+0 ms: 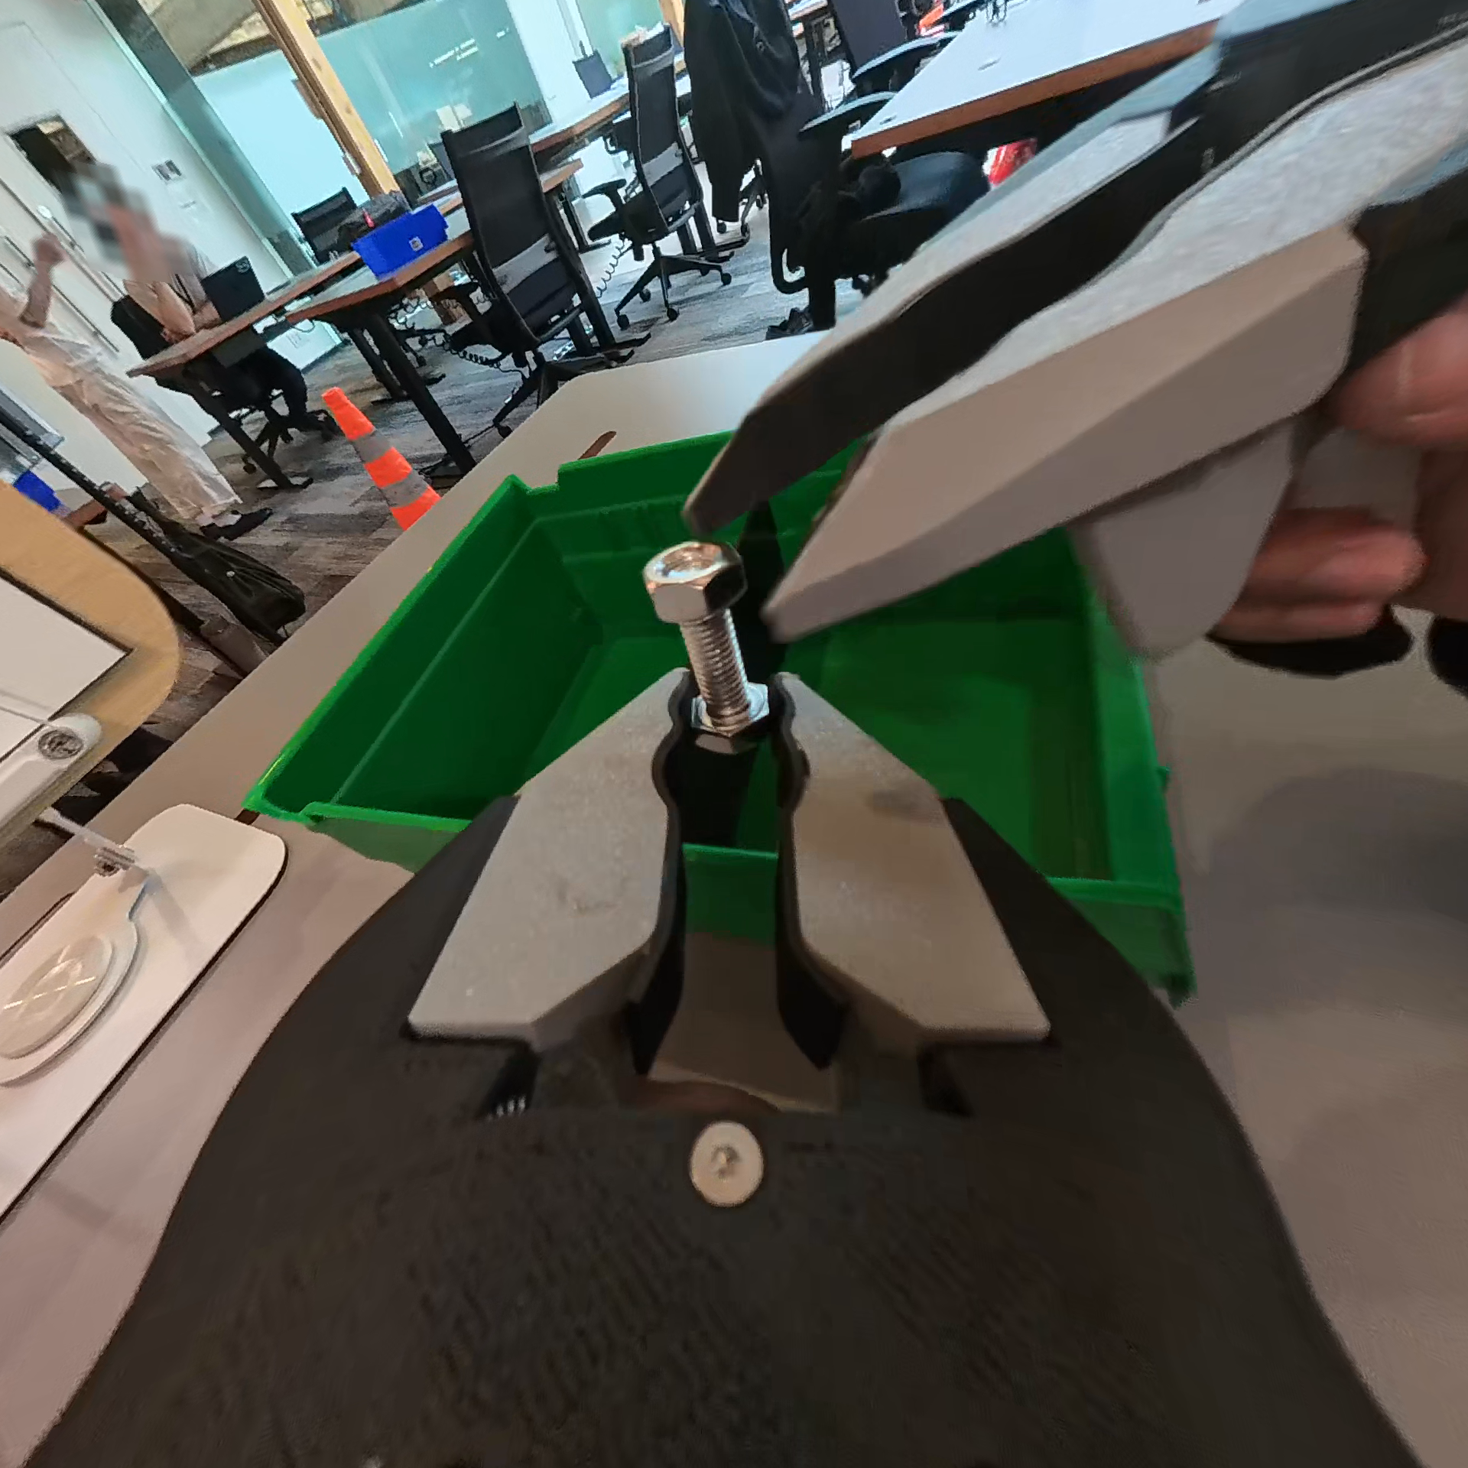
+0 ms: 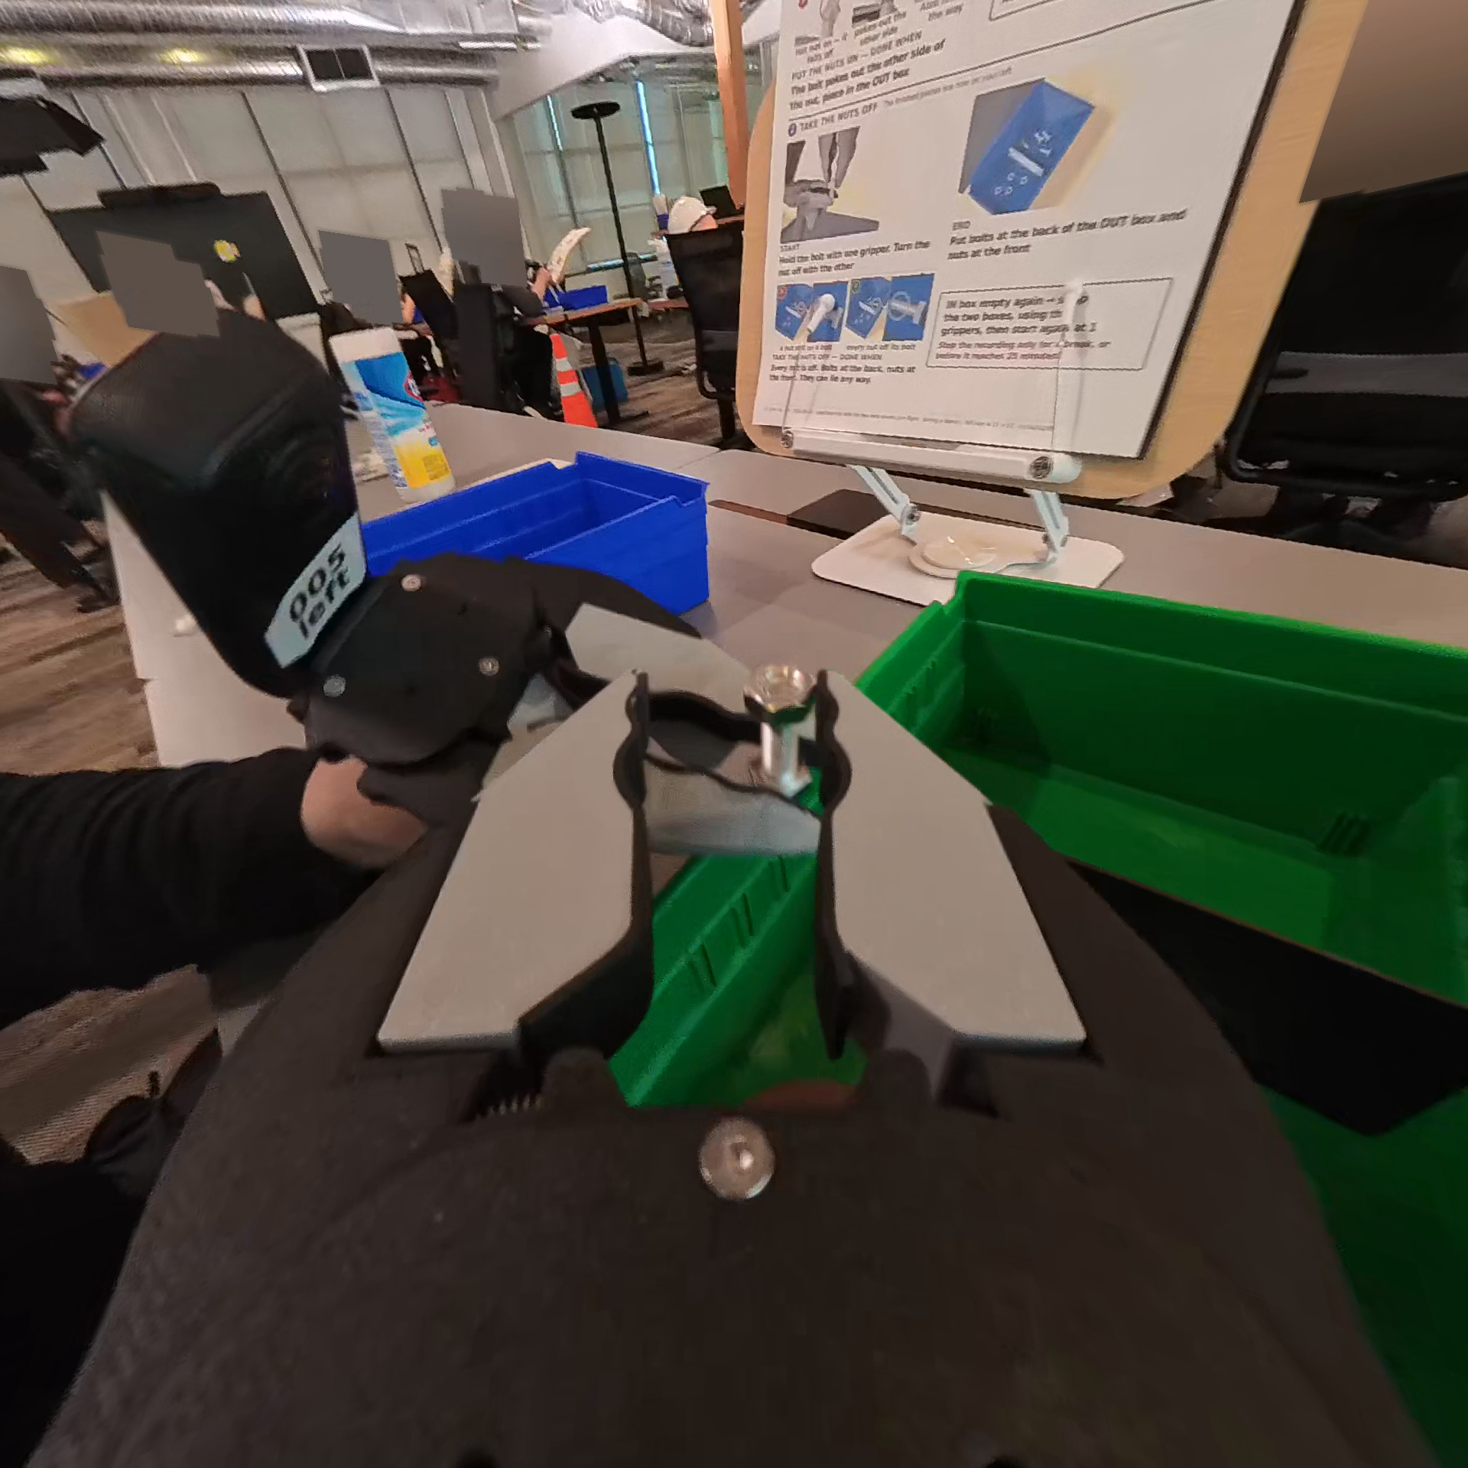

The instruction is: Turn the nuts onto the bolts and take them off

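Observation:
A silver bolt stands upright over the green bin, with its hex head on top. My left gripper is shut on the nut at the bolt's lower end. My right gripper comes in from the upper right. Its jaws are open around the bolt head, one fingertip above and behind it, the other to its right. In the right wrist view the bolt head sits close to the right finger of my open right gripper. The left gripper holds the bolt from the left.
The green bin lies under both grippers on the grey table. A blue bin and a wipes canister stand behind to the left. An instruction board on a white stand is behind the green bin. An orange cone stands on the floor. The left gripper's tips are roughly 6 centimetres from the right gripper's.

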Tool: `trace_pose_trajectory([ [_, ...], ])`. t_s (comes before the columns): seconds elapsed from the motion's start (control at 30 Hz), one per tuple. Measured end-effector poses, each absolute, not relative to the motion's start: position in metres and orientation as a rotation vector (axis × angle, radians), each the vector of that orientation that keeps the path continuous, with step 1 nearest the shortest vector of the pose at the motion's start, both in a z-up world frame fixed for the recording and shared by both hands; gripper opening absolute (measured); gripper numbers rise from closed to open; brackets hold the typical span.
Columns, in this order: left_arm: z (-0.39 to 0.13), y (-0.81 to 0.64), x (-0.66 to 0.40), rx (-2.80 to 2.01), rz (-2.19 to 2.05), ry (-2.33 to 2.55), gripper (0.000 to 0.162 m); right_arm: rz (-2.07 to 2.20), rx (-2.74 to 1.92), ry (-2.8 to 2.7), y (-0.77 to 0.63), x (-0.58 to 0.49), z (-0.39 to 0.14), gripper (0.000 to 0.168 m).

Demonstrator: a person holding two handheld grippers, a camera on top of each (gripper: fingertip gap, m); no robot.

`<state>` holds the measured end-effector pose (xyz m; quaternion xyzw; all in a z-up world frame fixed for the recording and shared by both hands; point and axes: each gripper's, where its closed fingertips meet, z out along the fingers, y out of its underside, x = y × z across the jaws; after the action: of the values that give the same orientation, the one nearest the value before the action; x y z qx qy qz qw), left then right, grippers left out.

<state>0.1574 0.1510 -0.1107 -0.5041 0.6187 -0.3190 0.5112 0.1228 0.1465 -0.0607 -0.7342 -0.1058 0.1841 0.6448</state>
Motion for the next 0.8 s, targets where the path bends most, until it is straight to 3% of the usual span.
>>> trace_pose_trajectory([
  [0.07,-0.111,0.144,0.16,-1.191,-0.757,1.502,0.016,0.438,-1.644,-0.234,0.155,0.114,-0.06,0.046],
  [0.37,-0.11,0.152,0.16,-1.205,-0.754,1.492,0.016,0.446,-1.662,-0.225,0.146,0.131,-0.061,0.036],
  [0.5,-0.109,0.141,0.165,-1.157,-0.728,1.521,0.016,0.388,-1.676,-0.251,0.159,0.119,-0.064,0.047],
  [0.73,-0.104,0.153,0.169,-1.169,-0.721,1.519,0.016,0.361,-1.68,-0.226,0.143,0.144,-0.061,0.034],
  [0.8,-0.106,0.145,0.173,-1.153,-0.726,1.539,0.015,0.392,-1.658,-0.226,0.149,0.133,-0.06,0.042],
])
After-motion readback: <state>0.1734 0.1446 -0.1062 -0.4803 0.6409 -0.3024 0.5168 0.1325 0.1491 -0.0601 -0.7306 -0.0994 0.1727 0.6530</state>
